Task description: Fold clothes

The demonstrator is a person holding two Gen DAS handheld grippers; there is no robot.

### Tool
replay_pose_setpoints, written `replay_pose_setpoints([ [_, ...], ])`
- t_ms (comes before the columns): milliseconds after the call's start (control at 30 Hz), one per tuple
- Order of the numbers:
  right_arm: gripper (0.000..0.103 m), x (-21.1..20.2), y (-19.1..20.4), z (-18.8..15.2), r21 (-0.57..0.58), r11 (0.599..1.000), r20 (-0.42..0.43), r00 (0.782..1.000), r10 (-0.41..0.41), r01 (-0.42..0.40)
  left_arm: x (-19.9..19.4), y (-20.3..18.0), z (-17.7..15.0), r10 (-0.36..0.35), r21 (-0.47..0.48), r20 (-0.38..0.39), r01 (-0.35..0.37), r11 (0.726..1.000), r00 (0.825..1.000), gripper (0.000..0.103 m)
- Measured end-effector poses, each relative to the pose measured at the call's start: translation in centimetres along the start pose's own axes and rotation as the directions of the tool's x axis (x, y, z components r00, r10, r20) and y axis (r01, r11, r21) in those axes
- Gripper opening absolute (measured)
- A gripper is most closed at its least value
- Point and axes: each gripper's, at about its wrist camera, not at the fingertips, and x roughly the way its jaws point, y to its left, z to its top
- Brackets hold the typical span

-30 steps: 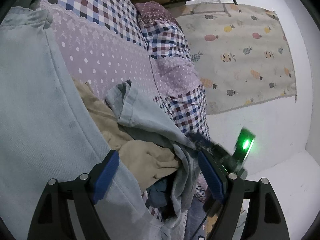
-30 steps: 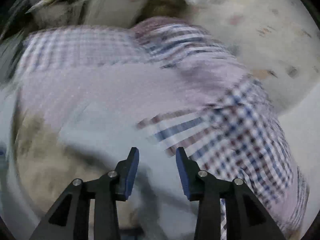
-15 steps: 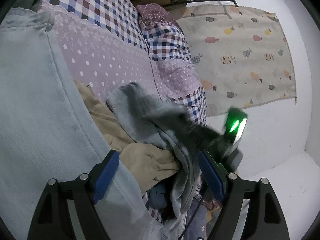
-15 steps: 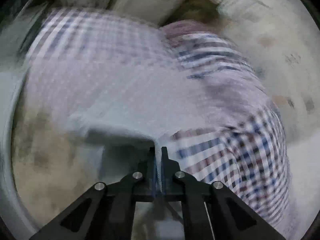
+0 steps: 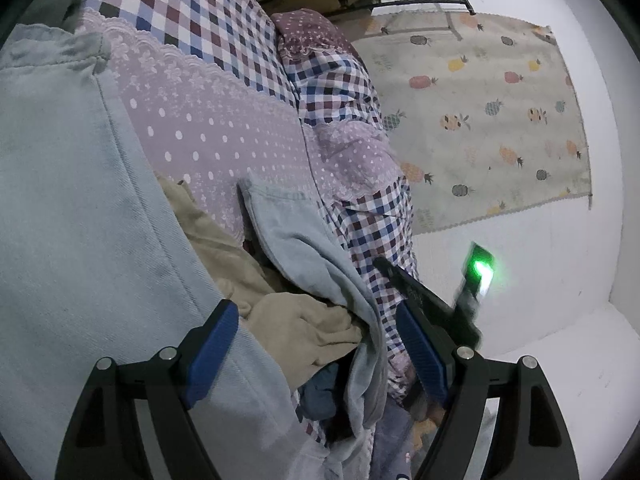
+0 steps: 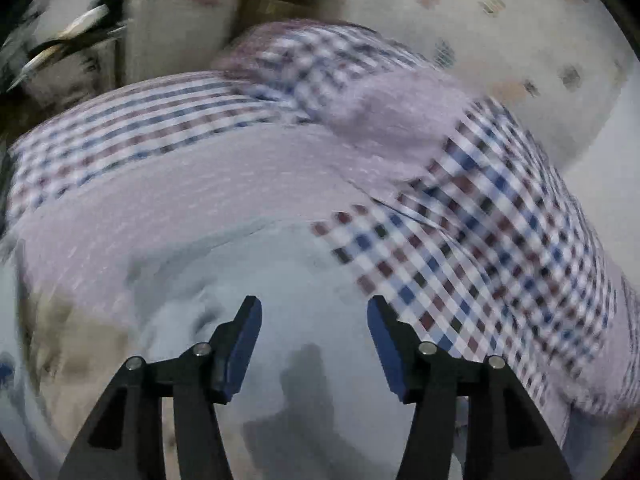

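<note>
I'm holding my left gripper point(image 5: 320, 344) spread over tan garment point(image 5: 304, 328) | right gripper point(image 6: 314, 344) spread above pale-blue jeans point(image 6: 296, 280), nothing pinched

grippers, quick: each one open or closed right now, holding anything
Left gripper: open, jaws wide apart, holding nothing.
Right gripper: open, jaws apart over the light blue garment, holding nothing.

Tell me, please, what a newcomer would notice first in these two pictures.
First the green light, glowing at the right of the left wrist view on the right gripper beside the checked cover. Next the clothes heap: pale blue denim fills the left, with a beige garment between the open jaws of the left gripper. The right wrist view is blurred.
</note>
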Motion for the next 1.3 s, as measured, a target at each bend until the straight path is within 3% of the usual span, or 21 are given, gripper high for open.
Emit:
replay_pose_setpoints([
  [100,0.057,-1.9,2.5,-2.3,-0.113,0.993,-0.008,1.0,0.022,-0.023,0.0,0.0,0.0,0.003,0.0,0.0,-0.003,1.0,1.0,0.084],
  [200,0.053,-1.6,3.8,-4.3,-0.171,0.985,-0.06,0.998,-0.034,0.023,0.2,0.3,-0.1,0.001,-0.01,-0.01,-0.001,1.0,1.0,0.084],
  [300,0.022,-0.2,3.8,-5.3,-0.191,0.979,-0.112,0.989,-0.094,0.071,0.6,0.4,-0.1,0.004,-0.014,-0.016,-0.004,1.0,1.0,0.084],
  [367,0.006,0.1,3.4,-4.5,-0.208,0.976,-0.128,0.987,-0.093,0.065,0.9,0.6,0.0,0.007,-0.02,-0.021,-0.007,1.0,1.0,0.084],
  [433,0.005,-1.3,2.8,-2.9,-0.238,0.971,-0.139,0.988,-0.067,0.032,1.1,1.0,0.2,0.003,-0.039,-0.024,-0.004,0.999,1.0,0.084],
  [500,0.005,-4.7,0.9,-1.1,-0.181,0.983,-0.069,0.998,-0.004,-0.009,1.2,1.2,0.4,-0.008,-0.057,-0.023,0.006,0.998,1.0,0.084],
  [600,0.008,-6.8,-0.2,-3.1,-0.107,0.994,-0.037,0.999,0.02,-0.024,1.3,1.2,0.6,-0.016,-0.058,-0.016,0.015,0.998,1.0,0.084],
  [633,0.012,-7.1,-0.3,-4.1,-0.086,0.996,-0.035,0.999,0.021,-0.024,1.3,1.2,0.5,-0.018,-0.054,-0.016,0.017,0.998,1.0,0.084],
  [667,0.019,-7.5,-0.5,-5.2,-0.065,0.998,-0.033,0.999,0.021,-0.023,1.5,1.1,0.5,-0.018,-0.049,-0.018,0.017,0.999,1.0,0.084],
  [700,0.041,-7.9,-0.6,-6.2,-0.043,0.999,-0.031,0.999,0.022,-0.023,1.6,1.1,0.4,-0.016,-0.043,-0.019,0.015,0.999,1.0,0.084],
  [733,0.049,-8.2,-0.8,-7.3,-0.022,0.999,-0.029,0.999,0.023,-0.023,1.7,1.0,0.3,-0.013,-0.039,-0.02,0.012,0.999,1.0,0.084],
  [933,0.055,-10.4,-1.7,-13.6,0.106,0.994,-0.017,1.0,0.026,-0.024,2.2,0.7,-0.3,-0.028,-0.035,-0.04,0.027,0.999,0.999,0.084],
  [1100,0.061,-12.3,-2.4,-18.9,0.211,0.977,-0.006,1.0,0.027,-0.025,2.8,-0.2,-1.0,-0.119,-0.029,-0.105,0.117,0.993,0.987,0.084],
  [1300,0.061,-13.2,-5.6,-32.3,0.442,0.895,-0.099,0.995,-0.013,0.056,3.9,-1.4,-2.1,-0.188,-0.041,-0.2,0.183,0.982,0.962,0.084],
])
